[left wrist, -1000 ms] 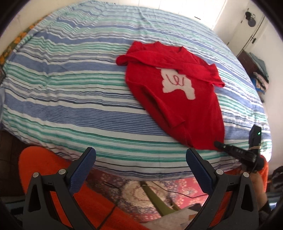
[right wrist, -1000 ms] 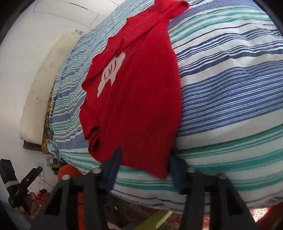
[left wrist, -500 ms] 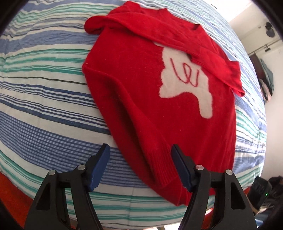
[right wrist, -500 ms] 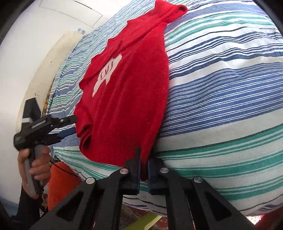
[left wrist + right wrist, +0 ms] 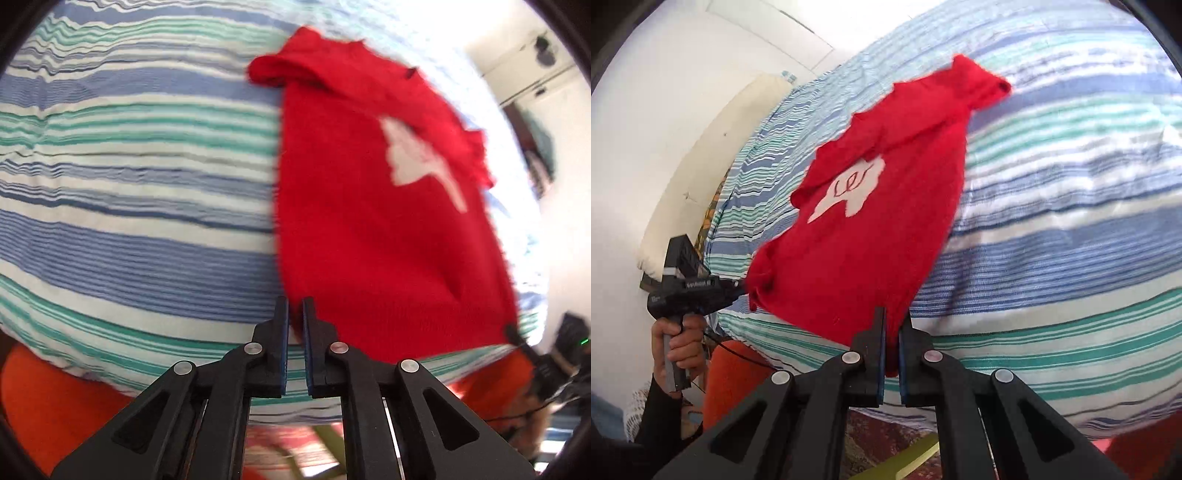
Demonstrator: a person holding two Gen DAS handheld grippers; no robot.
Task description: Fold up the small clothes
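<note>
A red knitted sweater point(image 5: 369, 240) with a white patch lies front up on the striped bed point(image 5: 129, 184), sleeves folded across its chest. My left gripper point(image 5: 294, 301) has its jaws closing on the hem's near left corner, and red cloth is pinched between the pads. In the right wrist view my right gripper point(image 5: 893, 312) is shut on the sweater's point(image 5: 871, 251) other hem corner and holds it off the sheet point(image 5: 1071, 221). The left gripper point(image 5: 742, 284) shows there too, at the far corner, held by a hand point(image 5: 679, 343).
A white pillow point(image 5: 701, 177) lies at the bed's far end against the wall. Orange cloth point(image 5: 55, 406) and a patterned rug show below the bed's near edge. Shelves with clothes point(image 5: 539, 147) stand at the right wall.
My left gripper dropped from above the bed edge to the hem corner and closed on it. My right gripper shut on the other corner and lifted it.
</note>
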